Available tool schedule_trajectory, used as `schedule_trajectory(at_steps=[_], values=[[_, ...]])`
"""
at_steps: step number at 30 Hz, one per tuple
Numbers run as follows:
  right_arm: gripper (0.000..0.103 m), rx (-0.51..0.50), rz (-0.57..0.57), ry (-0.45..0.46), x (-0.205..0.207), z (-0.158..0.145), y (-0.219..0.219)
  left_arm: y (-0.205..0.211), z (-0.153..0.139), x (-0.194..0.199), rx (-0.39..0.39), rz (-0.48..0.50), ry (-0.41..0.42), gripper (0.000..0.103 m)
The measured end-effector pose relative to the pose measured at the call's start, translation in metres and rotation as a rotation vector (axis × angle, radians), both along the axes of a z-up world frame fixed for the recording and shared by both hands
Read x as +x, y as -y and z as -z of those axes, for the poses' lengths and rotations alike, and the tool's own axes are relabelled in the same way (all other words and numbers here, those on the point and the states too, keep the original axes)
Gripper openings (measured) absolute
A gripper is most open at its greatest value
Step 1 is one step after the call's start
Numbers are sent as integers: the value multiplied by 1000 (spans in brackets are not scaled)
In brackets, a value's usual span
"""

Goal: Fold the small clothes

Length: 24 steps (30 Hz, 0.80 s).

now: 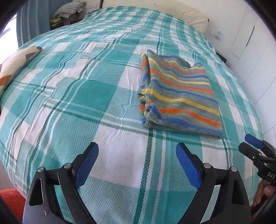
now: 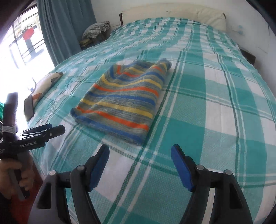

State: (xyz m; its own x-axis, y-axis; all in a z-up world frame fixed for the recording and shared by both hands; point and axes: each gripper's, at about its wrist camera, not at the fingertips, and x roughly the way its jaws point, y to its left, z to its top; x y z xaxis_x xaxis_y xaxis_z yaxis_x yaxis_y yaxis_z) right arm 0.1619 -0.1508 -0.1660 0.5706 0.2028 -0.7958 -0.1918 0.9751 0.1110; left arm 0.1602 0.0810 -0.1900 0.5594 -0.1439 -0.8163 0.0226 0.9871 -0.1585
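A striped garment in blue, yellow, orange and grey lies folded on the teal plaid bedspread. In the right wrist view the same garment lies ahead and slightly left. My left gripper hovers over the bedspread short of the garment, open, nothing between its blue pads. My right gripper is also open and empty, just in front of the garment's near edge. The right gripper's tip shows at the right edge of the left wrist view. A hand holds the left gripper at the left.
A patterned cushion lies at the bed's left edge, with a dark phone beside it. A cream pillow sits at the head. Folded cloths are piled beyond the bed near a blue curtain. A white wall runs along the right.
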Motion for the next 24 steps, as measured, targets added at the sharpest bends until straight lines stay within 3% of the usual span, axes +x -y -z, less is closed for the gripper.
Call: schedule_trajectory(at_steps=[3,7,10,15,24], values=[[80,-115,72,-4,-14,13,5,12,19,-5,40,31,-46,93],[85,-132,116,-115,-21,51,11,30,35,-5,153,80,-65,102],[93,-196,115,-86,-28,55,4,32,39,-3,159,82,-73,103],[102,-212,131,-98,-27,60,4,34,43,-2,176,87,-73,103],[103,-230,133,-94,-27,64,1,37,46,-2,201,94,-62,103]])
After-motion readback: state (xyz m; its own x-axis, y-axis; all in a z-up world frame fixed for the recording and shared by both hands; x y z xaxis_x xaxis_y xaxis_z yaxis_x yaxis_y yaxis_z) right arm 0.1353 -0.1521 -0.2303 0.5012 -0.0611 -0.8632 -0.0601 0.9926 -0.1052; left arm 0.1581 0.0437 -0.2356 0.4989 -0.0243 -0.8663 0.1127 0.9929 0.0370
